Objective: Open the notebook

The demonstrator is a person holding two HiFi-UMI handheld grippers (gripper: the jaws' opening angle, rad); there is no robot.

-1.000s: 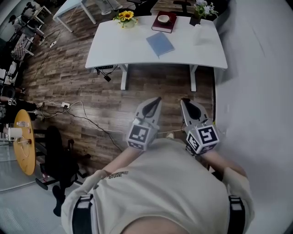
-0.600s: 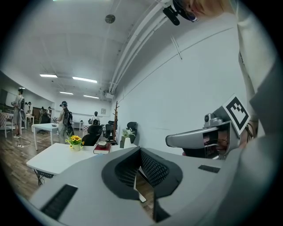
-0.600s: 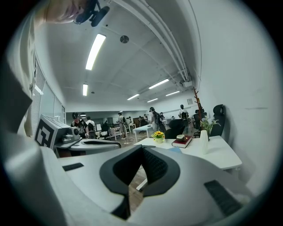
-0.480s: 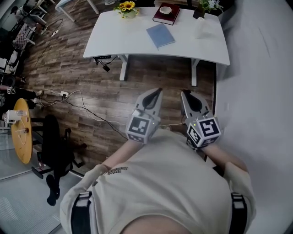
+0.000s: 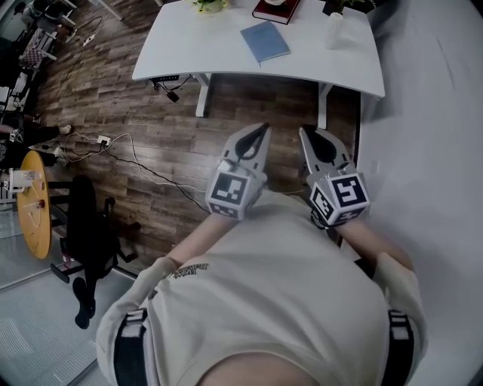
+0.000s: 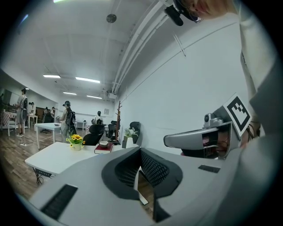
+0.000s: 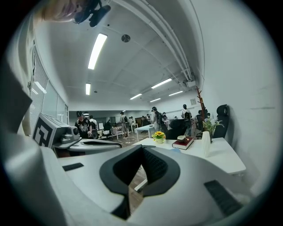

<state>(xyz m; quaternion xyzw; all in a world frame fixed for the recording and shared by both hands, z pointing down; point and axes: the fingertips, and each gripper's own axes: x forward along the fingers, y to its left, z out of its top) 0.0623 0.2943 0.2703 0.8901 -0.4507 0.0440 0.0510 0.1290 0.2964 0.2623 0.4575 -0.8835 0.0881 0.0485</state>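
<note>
Your left tool and right tool are both closed on nothing, well short of the blue notebook lying flat on the white bench, so arriving like that you risk shoving it toward the red book instead of lifting its cover.

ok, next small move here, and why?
Probably step up to the white table: the blue notebook lies closed on it, well beyond both grippers. The left gripper and right gripper hang over the wooden floor, jaws together with nothing between them, so neither can reach the cover yet.
</note>
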